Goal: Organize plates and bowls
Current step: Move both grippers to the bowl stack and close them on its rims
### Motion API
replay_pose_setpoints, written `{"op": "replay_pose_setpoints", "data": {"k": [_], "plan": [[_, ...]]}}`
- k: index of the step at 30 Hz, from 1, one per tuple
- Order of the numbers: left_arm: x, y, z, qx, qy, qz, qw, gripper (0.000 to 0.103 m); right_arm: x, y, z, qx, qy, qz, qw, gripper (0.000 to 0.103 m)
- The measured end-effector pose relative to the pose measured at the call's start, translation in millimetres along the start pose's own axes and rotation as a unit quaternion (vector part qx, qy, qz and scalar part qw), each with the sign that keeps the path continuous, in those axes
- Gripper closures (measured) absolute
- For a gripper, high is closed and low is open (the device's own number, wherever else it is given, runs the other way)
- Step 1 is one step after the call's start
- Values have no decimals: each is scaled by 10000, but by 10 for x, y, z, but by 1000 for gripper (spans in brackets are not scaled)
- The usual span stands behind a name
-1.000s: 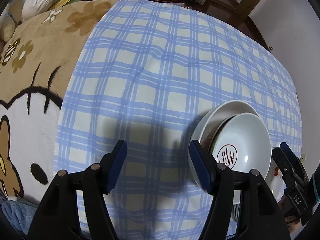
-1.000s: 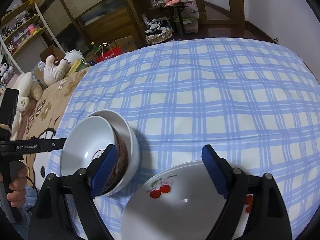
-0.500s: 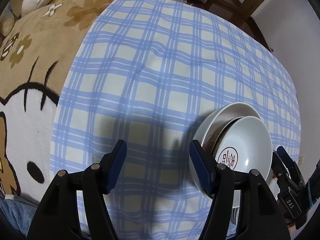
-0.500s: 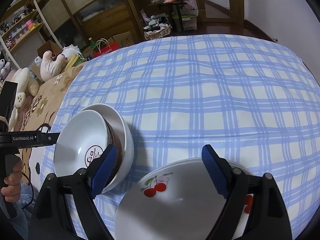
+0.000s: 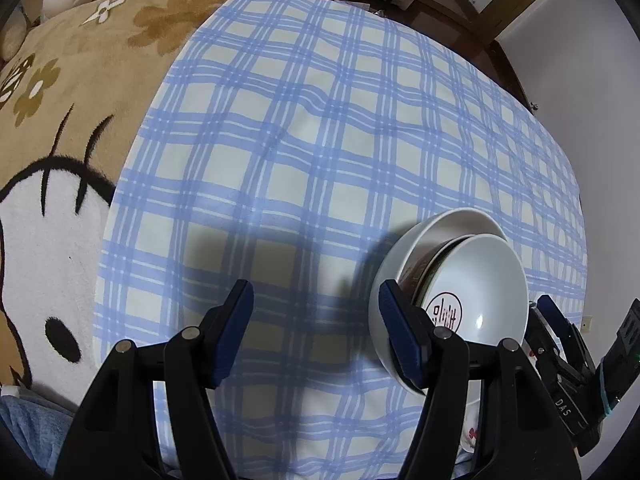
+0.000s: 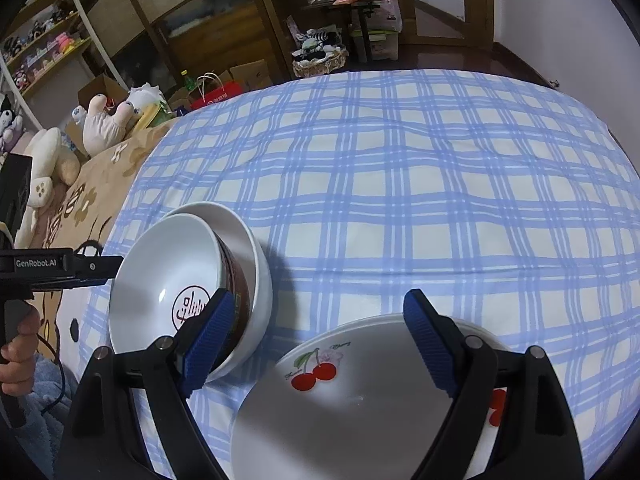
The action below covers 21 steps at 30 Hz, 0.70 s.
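A blue-checked cloth (image 6: 400,208) bears nested bowls (image 6: 180,288) beside a cherry plate (image 6: 352,400).

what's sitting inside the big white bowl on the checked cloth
A smaller bowl with a red stamp mark sits tilted inside the big white bowl, its brown-banded outside showing at the rim. The big bowl's bottom is covered, so anything beneath the smaller bowl cannot be seen.

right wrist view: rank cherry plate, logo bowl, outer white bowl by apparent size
1. cherry plate, though nearest the camera, so its lead is unsure
2. logo bowl
3. outer white bowl, mostly hidden, so unsure against the logo bowl
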<state>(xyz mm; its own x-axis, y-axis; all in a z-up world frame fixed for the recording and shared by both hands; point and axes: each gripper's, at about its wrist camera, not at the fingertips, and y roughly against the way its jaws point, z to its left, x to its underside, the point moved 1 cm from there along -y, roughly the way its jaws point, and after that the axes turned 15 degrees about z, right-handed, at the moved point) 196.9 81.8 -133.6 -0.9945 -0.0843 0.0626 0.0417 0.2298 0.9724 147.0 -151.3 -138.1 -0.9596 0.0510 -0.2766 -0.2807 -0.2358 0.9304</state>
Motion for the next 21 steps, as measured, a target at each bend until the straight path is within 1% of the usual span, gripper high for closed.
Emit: {"op": "replay_pose_setpoints", "data": {"k": [5, 10, 16, 18, 21], "plan": [[39, 33, -1, 233, -94, -4, 9997, 39, 0, 0, 4, 2, 3, 1, 10000, 13], [6, -56, -78, -13, -159, 87, 9998, 39, -18, -13, 11, 88, 61, 6, 9999, 13], [0, -69, -95, 4, -115, 109, 9999, 38, -24, 1, 67, 259, 306, -135, 9991, 13], [2, -75, -105, -74, -147, 94, 9998, 38, -23, 5, 74, 250, 327, -141, 9991, 15], [1, -68, -107, -148, -186, 71, 9997, 38, -27, 9, 80, 211, 375, -108, 9990, 22]]}}
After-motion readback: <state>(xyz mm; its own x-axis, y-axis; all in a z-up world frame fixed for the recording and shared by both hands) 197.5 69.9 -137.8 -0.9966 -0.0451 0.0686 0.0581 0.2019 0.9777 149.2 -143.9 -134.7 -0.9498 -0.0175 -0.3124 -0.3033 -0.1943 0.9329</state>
